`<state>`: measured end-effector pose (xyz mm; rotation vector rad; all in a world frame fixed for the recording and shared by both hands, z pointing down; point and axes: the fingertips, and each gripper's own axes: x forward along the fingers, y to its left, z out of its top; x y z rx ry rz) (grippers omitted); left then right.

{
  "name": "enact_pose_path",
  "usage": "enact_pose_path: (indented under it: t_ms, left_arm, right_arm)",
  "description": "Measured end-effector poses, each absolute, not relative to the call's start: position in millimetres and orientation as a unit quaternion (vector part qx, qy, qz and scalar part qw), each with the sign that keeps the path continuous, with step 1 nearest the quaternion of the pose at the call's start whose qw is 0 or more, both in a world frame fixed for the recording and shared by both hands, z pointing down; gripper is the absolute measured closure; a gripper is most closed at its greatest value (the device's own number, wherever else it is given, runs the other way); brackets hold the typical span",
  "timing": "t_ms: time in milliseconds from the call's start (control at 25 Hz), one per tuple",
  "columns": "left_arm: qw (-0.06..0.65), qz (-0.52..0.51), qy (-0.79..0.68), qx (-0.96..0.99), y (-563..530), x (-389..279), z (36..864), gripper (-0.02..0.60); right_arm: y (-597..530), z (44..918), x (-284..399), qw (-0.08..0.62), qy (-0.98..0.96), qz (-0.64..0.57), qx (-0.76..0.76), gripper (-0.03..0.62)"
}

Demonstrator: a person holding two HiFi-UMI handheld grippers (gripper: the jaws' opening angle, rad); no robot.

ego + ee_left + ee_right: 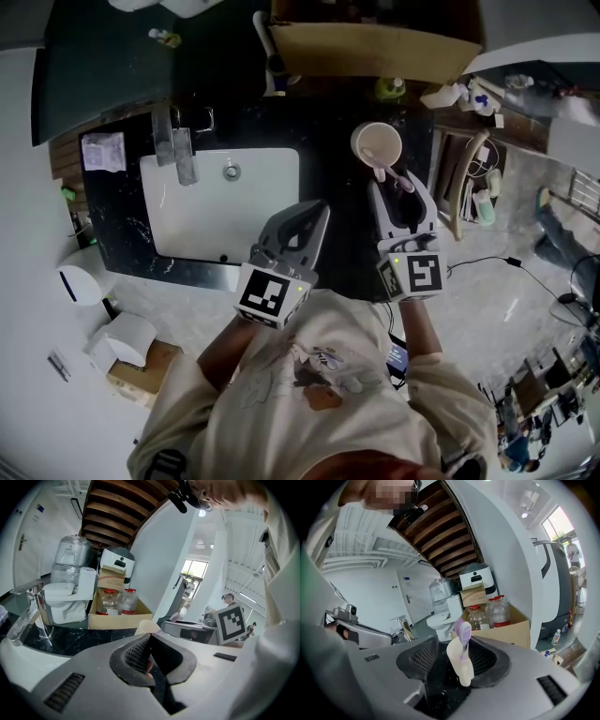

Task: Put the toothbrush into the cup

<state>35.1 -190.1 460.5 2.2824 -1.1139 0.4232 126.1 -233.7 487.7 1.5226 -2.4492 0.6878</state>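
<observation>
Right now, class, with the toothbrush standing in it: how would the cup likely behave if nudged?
The cup looks small and thin-walled, so it is probably light and would slide easily on the glossy counter. The toothbrush leans out over one side of the rim, so a nudge might tip the cup that way.

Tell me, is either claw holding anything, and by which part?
Nothing is held. The right gripper is open, and the toothbrush stands ungripped between its jaws, with the bristle end farthest away. The left gripper is shut and empty.
</observation>
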Motion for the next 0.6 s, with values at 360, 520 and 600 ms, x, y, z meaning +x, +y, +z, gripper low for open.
enact_pose_path:
  t_ms: [360,520,600]
  left_arm:
    - [0.269,0.152,-0.420,0.853,-182.3,28.1,448.1,0.568]
    - [0.265,0.150,-0.418,0.856,-177.6,26.8,442.2,0.568]
    - [0.261,0.148,-0.418,0.857,-175.4,25.1,438.4,0.568]
  right_arm:
    - [-223.9,479.3,128.9,0.087,-0.812,0.227,0.531,0.355]
    - [-218.8,474.1,134.3,0.084,-0.802,0.224,0.547,0.353]
    - [-215.5,471.3,135.9,0.084,-0.800,0.221,0.551,0.352]
